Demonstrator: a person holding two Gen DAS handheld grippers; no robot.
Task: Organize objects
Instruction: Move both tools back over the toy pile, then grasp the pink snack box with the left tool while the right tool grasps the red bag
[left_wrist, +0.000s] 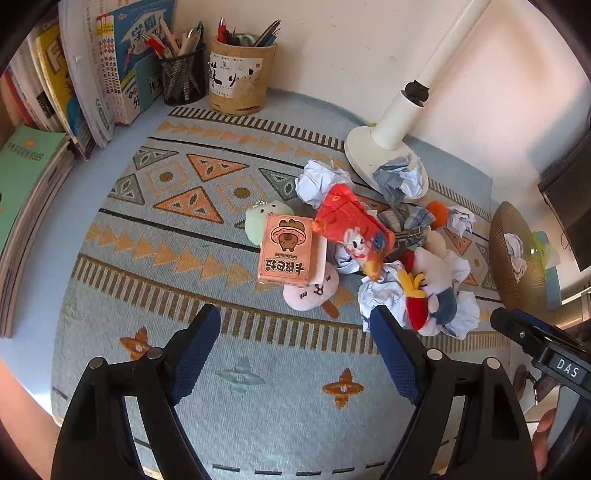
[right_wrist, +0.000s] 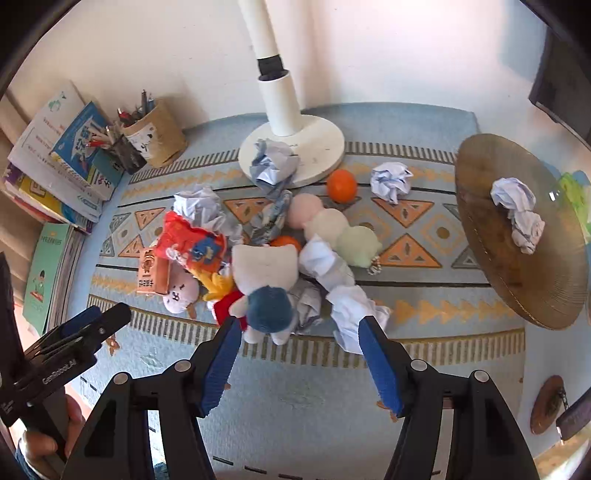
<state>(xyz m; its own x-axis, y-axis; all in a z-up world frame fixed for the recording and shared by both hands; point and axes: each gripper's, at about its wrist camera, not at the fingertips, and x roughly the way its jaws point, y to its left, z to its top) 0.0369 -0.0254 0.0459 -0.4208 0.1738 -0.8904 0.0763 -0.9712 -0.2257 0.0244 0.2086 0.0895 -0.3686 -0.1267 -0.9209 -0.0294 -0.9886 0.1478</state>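
Right tongs (right_wrist: 299, 332) spread wide, nothing between the pads, hovering just short of the near edge of the clutter pile on the patterned desk (right_wrist: 295, 387). Dead ahead of them: blue-hatted plush toy (right_wrist: 267, 299), lying roughly along the tongs' forward line, hat end nearest. Crumpled paper ball (right_wrist: 351, 310) just right of it, touching or almost touching the right pad. Wicker bin (right_wrist: 517, 236) well off to the right, tipped toward the camera, 1 paper wad already in it.

Left tongs (left_wrist: 295, 325) also spread, empty, further left. Pink box (left_wrist: 286, 254) straight ahead, upright, resting on the pink plush (left_wrist: 314, 291). Same plush toy off their right pad.

Judgement: right tongs nearer paper and bin; likely next grab the paper ball, needing a slight shift right.
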